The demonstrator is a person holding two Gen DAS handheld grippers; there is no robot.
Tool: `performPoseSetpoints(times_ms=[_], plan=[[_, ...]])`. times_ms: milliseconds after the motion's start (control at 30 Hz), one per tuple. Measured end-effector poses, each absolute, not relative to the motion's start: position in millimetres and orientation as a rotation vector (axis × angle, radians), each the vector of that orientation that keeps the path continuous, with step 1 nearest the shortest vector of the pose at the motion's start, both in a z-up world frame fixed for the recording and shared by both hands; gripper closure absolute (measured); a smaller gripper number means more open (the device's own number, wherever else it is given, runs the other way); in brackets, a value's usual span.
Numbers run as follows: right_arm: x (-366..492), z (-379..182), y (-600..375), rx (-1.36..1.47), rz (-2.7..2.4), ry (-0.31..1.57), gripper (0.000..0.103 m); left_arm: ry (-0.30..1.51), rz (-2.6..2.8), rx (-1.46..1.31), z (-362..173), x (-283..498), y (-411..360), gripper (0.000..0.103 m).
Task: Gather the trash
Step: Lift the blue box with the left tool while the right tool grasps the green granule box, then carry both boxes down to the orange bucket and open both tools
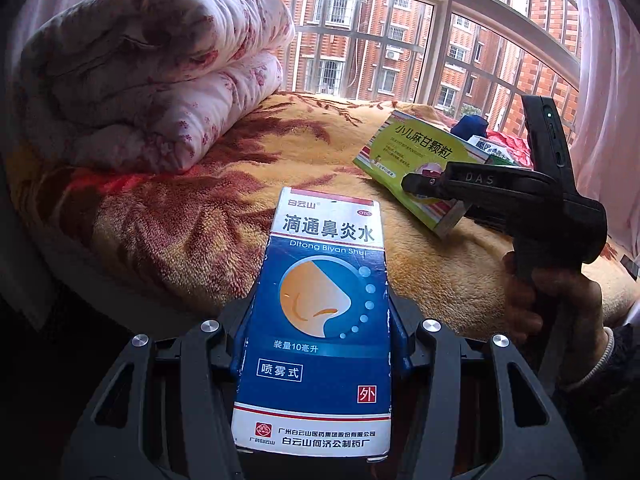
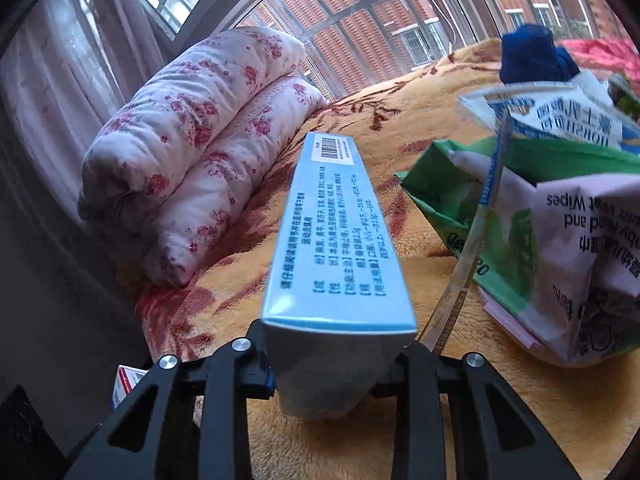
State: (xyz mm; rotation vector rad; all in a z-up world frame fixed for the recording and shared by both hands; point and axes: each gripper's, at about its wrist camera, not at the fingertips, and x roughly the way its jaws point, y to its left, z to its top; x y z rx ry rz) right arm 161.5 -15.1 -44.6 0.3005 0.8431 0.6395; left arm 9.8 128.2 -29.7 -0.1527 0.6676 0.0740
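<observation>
My left gripper (image 1: 320, 320) is shut on a blue and white nasal spray box (image 1: 320, 304), which stands lengthwise between the jaws and points away over the bed. To the right, a green and yellow medicine box (image 1: 420, 148) lies on the blanket. My right gripper (image 1: 432, 200), held by a person's hand (image 1: 528, 300), has one finger over the top of it. In the right wrist view this same box (image 2: 336, 220) shows its pale blue printed side with a barcode. It sits snugly between the jaws of the right gripper (image 2: 332, 360).
A yellow blanket with red leaves (image 1: 180, 232) covers the bed. A folded floral quilt (image 1: 152, 72) lies at the back left. A wet wipes packet (image 2: 568, 248), a green bag (image 2: 448, 200) and a dark blue item (image 2: 528, 56) are piled on the right. A small red and white box (image 2: 128, 380) sits at the bed's left edge. A barred window is behind.
</observation>
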Motion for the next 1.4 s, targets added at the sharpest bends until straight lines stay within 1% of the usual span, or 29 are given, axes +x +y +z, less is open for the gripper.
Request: performPoseSetpoints(times_ms=[133, 300, 633, 900, 1167, 1400], plan=[[145, -33, -4, 0.182, 0.618, 0.784, 0.074, 0.669, 0.081, -0.146, -28, 10, 127, 0.052], [129, -18, -7, 0.104, 0.582, 0.730, 0.074, 0.674, 0.096, -0.140, -26, 8, 124, 0.052], [78, 23, -63, 0.048, 0.488, 0.641, 0.074, 0.685, 0.067, -0.123, -19, 14, 102, 0.052], [17, 33, -133, 0.037, 0.455, 0.678, 0.074, 0.698, -0.071, -0.076, -14, 5, 58, 0.052], [-45, 41, -181, -0.015, 0.451, 0.706, 0.074, 0.730, -0.173, -0.022, -17, -5, 15, 0.052], [-93, 25, -195, -0.149, 0.457, 0.809, 0.074, 0.809, -0.225, 0.034, -34, -14, -7, 0.052]])
